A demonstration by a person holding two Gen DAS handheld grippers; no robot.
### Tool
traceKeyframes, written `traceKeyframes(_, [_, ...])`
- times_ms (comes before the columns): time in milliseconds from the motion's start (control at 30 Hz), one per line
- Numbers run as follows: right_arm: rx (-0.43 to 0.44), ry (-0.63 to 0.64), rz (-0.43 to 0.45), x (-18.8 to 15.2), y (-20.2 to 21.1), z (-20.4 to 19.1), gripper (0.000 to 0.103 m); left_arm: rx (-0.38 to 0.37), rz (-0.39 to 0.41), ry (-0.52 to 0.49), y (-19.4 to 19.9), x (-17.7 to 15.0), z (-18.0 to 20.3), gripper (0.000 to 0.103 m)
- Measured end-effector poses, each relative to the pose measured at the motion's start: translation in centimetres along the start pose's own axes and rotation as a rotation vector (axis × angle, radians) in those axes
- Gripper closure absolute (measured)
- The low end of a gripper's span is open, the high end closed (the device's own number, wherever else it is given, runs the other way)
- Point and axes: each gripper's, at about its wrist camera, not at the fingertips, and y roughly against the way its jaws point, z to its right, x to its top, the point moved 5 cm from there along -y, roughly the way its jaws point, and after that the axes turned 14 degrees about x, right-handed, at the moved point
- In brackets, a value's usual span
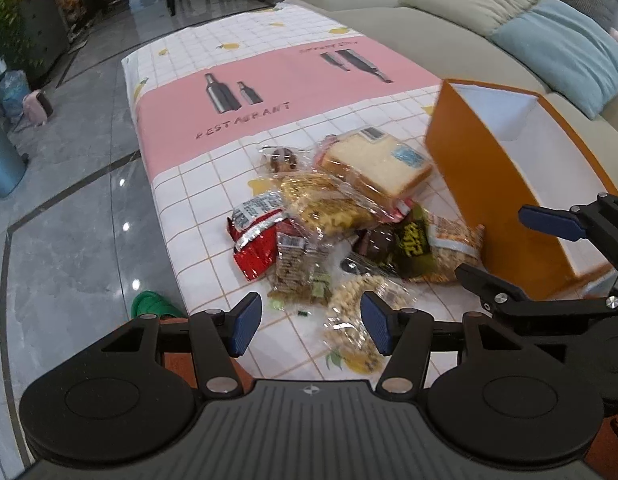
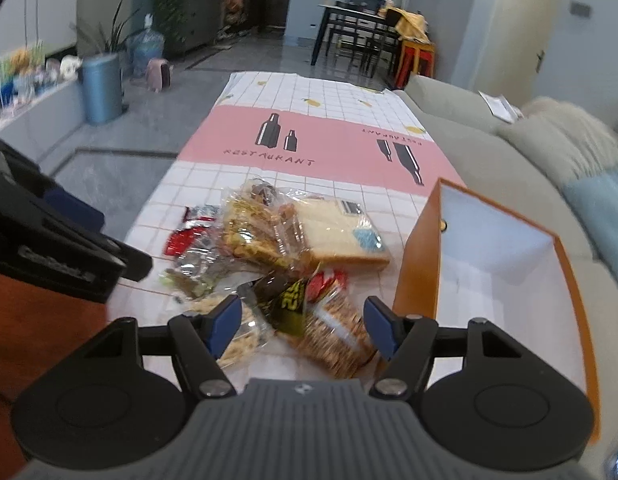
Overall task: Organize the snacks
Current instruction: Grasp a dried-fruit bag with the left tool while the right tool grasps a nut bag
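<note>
both grippers, left gripper (image 1: 311,326) and right gripper (image 2: 303,326), hang spread and empty over the snack pile (image 1: 333,216), orange box (image 1: 501,184) right beside for loading

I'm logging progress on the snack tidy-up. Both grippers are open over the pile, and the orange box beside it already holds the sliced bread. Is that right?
Not quite. The orange box is empty: the right wrist view shows only its bare white inside. The sliced bread lies in the pile on the tablecloth. The rest stands: left gripper and right gripper are open.
</note>
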Motion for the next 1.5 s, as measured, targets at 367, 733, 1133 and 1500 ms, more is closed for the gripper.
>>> traceKeyframes(367, [0.227, 0.159, -0.174, -0.2, -6.9, -3.6, 0.037, 0.028, -0.138, 0.021, -5.1, 0.3, -1.3, 0.036])
traceKeyframes(733, [0.288, 0.231, -0.283, -3.0, -11.3, -6.1, 0.025, 0.013, -0.208, 0.04, -7.2, -0.4, -1.6, 0.036])
traceKeyframes(1133, [0.217, 0.379, -0.297, -3.6, -11.3, -6.8, 0.043, -0.102, -0.149, -0.029, -7.9, 0.5, -0.5, 0.036])
traceKeyframes(1500, [0.324, 0.094, -0.206, 0.1, -6.9, -3.5, 0.08, -0.071, -0.129, 0.033, -7.5, 1.2, -2.0, 0.035])
